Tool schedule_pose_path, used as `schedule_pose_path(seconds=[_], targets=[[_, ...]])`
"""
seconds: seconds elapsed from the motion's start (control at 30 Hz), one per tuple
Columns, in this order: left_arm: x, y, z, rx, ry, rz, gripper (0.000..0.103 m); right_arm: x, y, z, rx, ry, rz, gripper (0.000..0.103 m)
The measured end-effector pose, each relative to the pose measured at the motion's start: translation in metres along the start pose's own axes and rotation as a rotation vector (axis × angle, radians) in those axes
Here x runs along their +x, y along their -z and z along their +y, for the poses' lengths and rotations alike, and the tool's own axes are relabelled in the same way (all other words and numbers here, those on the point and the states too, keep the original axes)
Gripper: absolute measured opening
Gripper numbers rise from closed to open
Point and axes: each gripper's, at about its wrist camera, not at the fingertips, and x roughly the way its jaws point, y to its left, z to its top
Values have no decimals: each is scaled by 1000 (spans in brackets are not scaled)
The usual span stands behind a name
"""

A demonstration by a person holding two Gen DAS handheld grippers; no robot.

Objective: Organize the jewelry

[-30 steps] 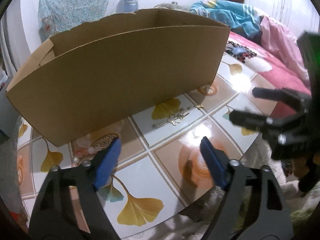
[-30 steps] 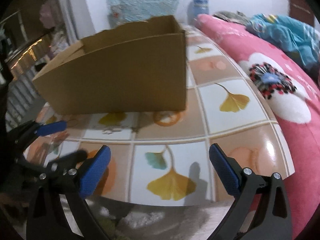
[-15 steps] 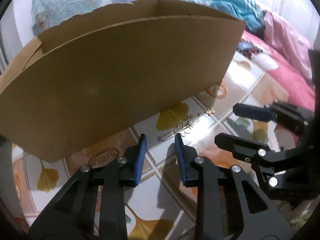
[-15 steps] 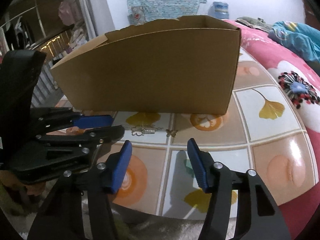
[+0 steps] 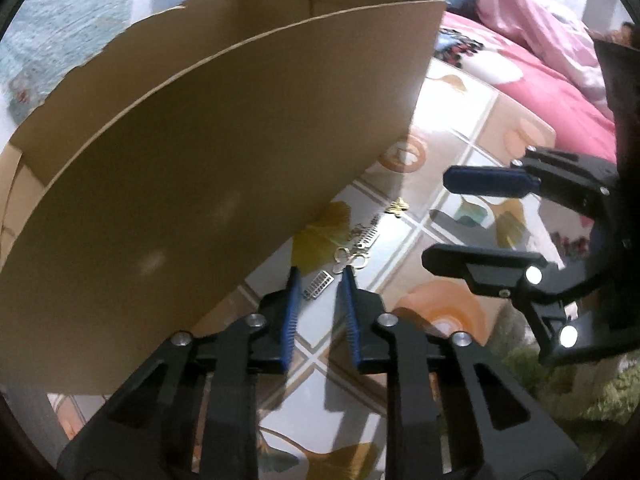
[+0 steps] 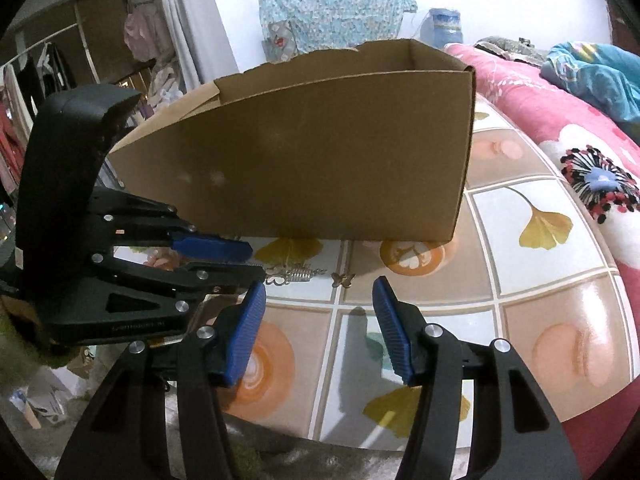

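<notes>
Table (image 6: 540, 312): tiled top with ginkgo leaves; glossy, so you'll get glare around the small metal pieces.
Box (image 5: 224, 152): open cardboard, standing at the back of the table; judging by the task, your drop-off.
Right gripper (image 6: 320, 324): fingers half apart and empty, hovering over the tiles just short of the butterfly (image 6: 343, 279). Keep it clear of your other hand.
Left gripper (image 5: 320, 292): its jaws have just been closing and now stand narrowly apart, with the clip (image 5: 318, 285) lying between the tips, not yet pinched.
Jewelry (image 5: 356, 248): a small silver cluster on the tile just in front of the box.
Advice: lower your tips to the tile before you squeeze, and catch the clip's flat sides so it doesn't skate off.
</notes>
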Motion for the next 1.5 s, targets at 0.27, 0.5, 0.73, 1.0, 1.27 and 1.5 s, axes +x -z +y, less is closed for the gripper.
schedule_pose_path(seconds=[0.27, 0.5, 0.73, 1.0, 1.27, 1.5], targets=[[-1, 6, -4, 5, -13, -23, 5, -7, 1, 1, 9, -1, -8, 48], [-11, 22, -3, -89, -5, -72, 5, -10, -2, 7, -17, -4, -14, 46], [-24, 36, 7, -213, 11, -127, 5, -5, -4, 17, -75, -24, -1, 34], [-20, 40, 11, -253, 6, -133, 5, 14, -18, 20, -226, -44, 43, 20], [-17, 39, 13, -251, 22, -126, 5, 39, -27, 19, -345, -124, 143, 17], [-17, 38, 13, -250, 27, -120, 5, 41, -23, 19, -356, -144, 210, 11]])
